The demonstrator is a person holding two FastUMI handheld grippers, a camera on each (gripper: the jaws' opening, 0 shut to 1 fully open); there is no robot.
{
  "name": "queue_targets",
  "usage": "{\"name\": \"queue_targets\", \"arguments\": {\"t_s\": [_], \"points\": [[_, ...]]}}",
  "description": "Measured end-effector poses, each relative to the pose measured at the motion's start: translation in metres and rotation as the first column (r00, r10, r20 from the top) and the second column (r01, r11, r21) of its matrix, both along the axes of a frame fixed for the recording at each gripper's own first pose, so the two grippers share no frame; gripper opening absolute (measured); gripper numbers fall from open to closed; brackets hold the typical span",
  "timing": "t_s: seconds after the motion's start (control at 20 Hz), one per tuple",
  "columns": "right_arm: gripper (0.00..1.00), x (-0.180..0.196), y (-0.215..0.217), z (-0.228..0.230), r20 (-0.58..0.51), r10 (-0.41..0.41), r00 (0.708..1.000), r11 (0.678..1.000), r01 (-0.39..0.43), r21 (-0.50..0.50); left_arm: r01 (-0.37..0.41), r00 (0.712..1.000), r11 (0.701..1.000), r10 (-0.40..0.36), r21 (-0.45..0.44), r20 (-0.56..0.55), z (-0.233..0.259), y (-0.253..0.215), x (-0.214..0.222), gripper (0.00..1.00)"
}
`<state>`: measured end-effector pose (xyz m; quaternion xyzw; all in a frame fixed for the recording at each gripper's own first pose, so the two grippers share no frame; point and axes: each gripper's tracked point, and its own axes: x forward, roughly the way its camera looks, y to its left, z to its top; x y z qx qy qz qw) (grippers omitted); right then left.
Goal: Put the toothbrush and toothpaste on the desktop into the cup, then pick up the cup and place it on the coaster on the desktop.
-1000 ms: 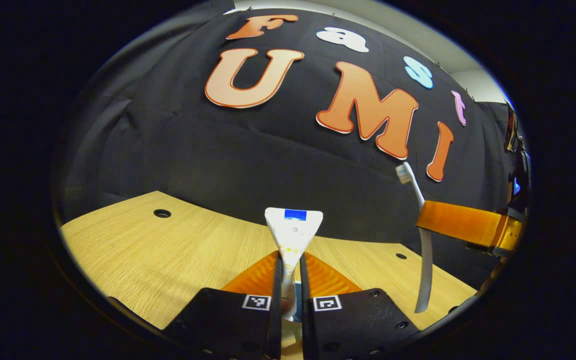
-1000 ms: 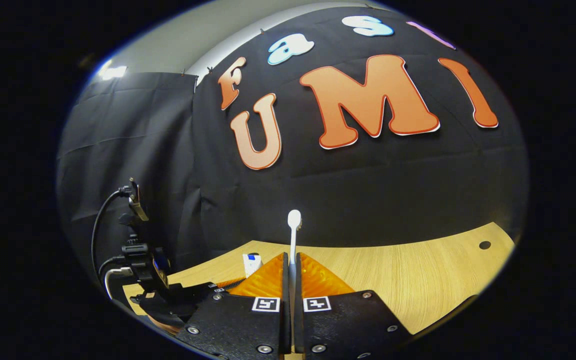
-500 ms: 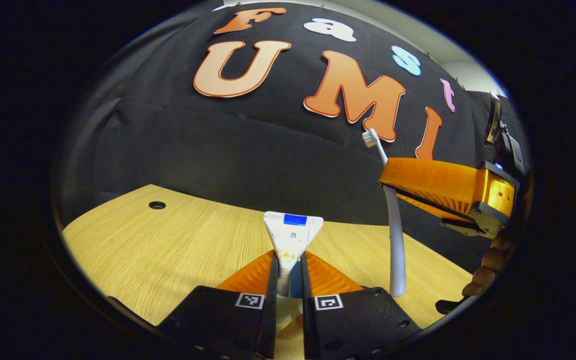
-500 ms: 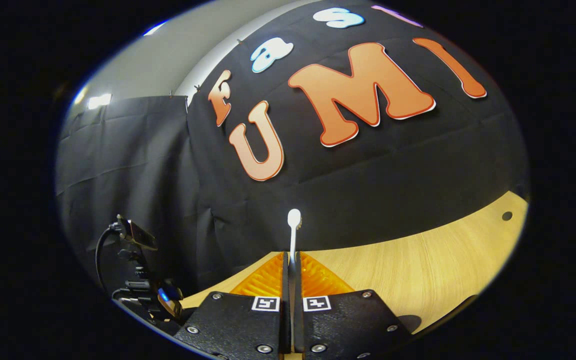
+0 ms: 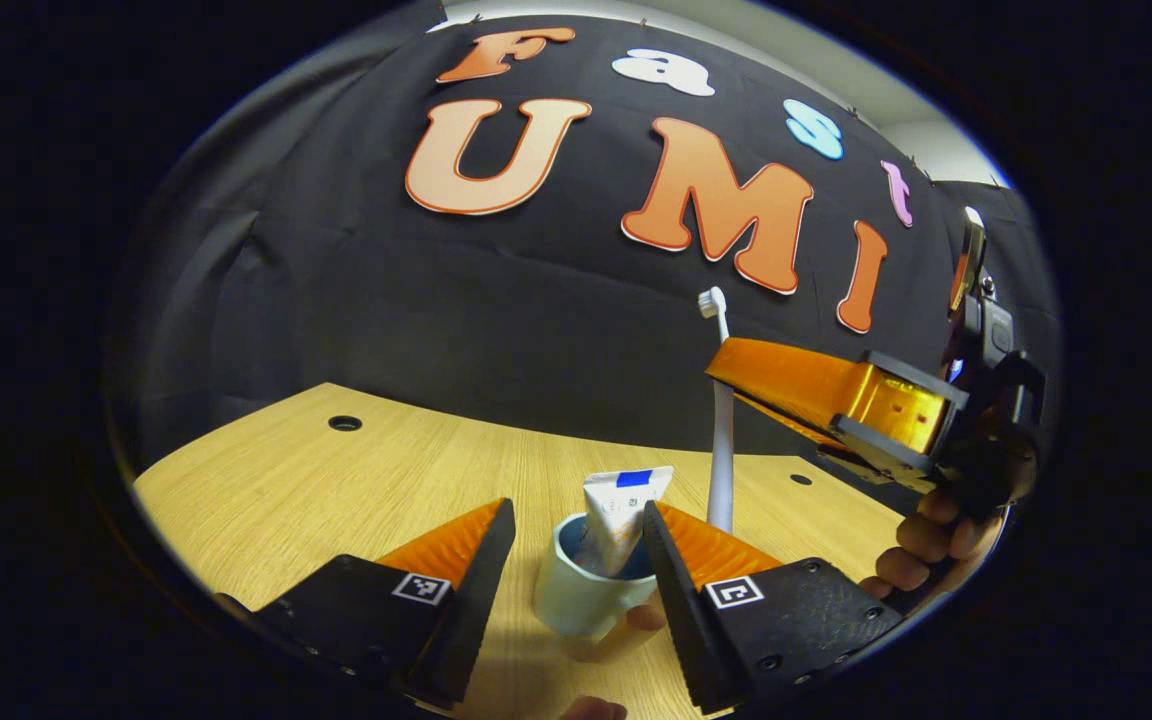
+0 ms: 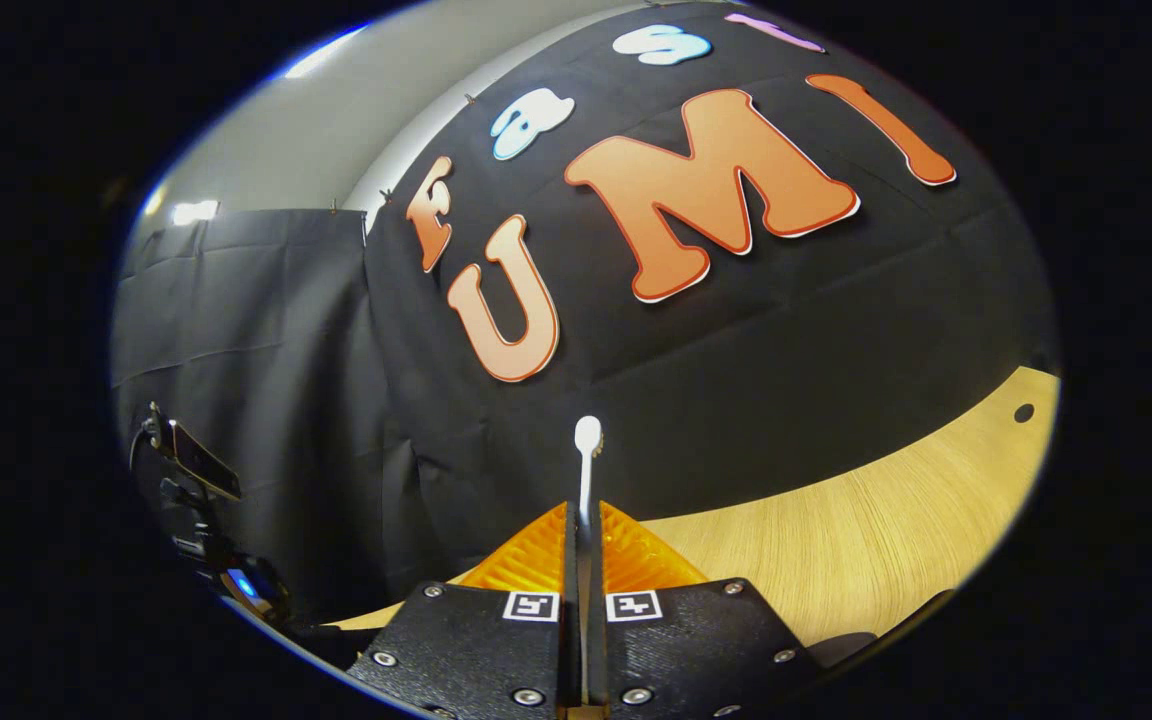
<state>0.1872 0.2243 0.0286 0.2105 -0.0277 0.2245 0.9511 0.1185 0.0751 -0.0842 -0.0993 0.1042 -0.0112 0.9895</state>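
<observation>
Left gripper view, from left to right: the wooden desktop point(image 5: 316, 490) spans the lower half of the frame. At lower centre the left gripper point(image 5: 576, 540) has its jaws spread wide and holds nothing. Between its fingers the cup point(image 5: 576, 598) stands on the desktop, and the toothpaste point(image 5: 618, 505) sits upright inside it, its crimped end pointing up. Right of centre the toothbrush point(image 5: 721, 470) hangs upright, bristles at the top, its lower end just beside the cup. At right the right gripper point(image 5: 736, 372) clamps it, carried by a hand point(image 5: 921, 555).

Right gripper view: at lower centre the right gripper point(image 6: 581, 520) is closed on the toothbrush point(image 6: 587, 460), whose head rises above the fingertips. The desktop point(image 6: 866, 540) lies at lower right.
</observation>
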Motion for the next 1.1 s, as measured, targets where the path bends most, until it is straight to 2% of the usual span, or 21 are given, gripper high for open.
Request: {"name": "queue_targets", "arguments": {"t_s": [0.15, 0.25, 0.35, 0.55, 0.65, 0.75, 1.1], "points": [[0.03, 0.013, -0.002, -0.007, 0.023, -0.034, 0.999, 0.999, 0.034, -0.002, -0.037, 0.999, 0.999, 0.037, -0.003, 0.025, 0.009, 0.014, -0.009, 0.77], [0.03, 0.02, -0.002, -0.01, 0.03, -0.048, 0.998, 0.999, 0.047, 0.012, -0.068, 0.997, 0.997, 0.066, 0.042, 0.044, 0.011, 0.029, -0.014, 0.77], [0.03, 0.023, -0.001, -0.017, 0.037, -0.049, 0.998, 0.999, 0.048, 0.018, -0.092, 0.99, 0.992, 0.081, 0.09, 0.117, 0.025, 0.04, -0.015, 0.78], [0.05, 0.03, 0.005, -0.029, 0.034, -0.049, 0.998, 0.999, 0.049, 0.0, -0.094, 0.979, 0.994, 0.083, 0.052, 0.184, 0.038, 0.045, -0.021, 0.77], [0.05, 0.031, 0.007, -0.035, 0.022, -0.046, 0.999, 0.999, 0.046, -0.006, -0.115, 0.979, 0.993, 0.108, 0.034, 0.175, 0.033, 0.047, -0.027, 0.77], [0.05, 0.03, 0.009, -0.043, 0.006, -0.04, 0.999, 0.999, 0.04, -0.012, -0.143, 0.981, 0.987, 0.133, 0.068, 0.142, 0.024, 0.052, -0.029, 0.77], [0.07, 0.017, 0.002, -0.064, -0.036, -0.034, 0.999, 0.996, 0.03, -0.089, -0.13, 0.983, 0.988, 0.118, 0.082, 0.137, 0.029, 0.037, -0.037, 0.77]]}}
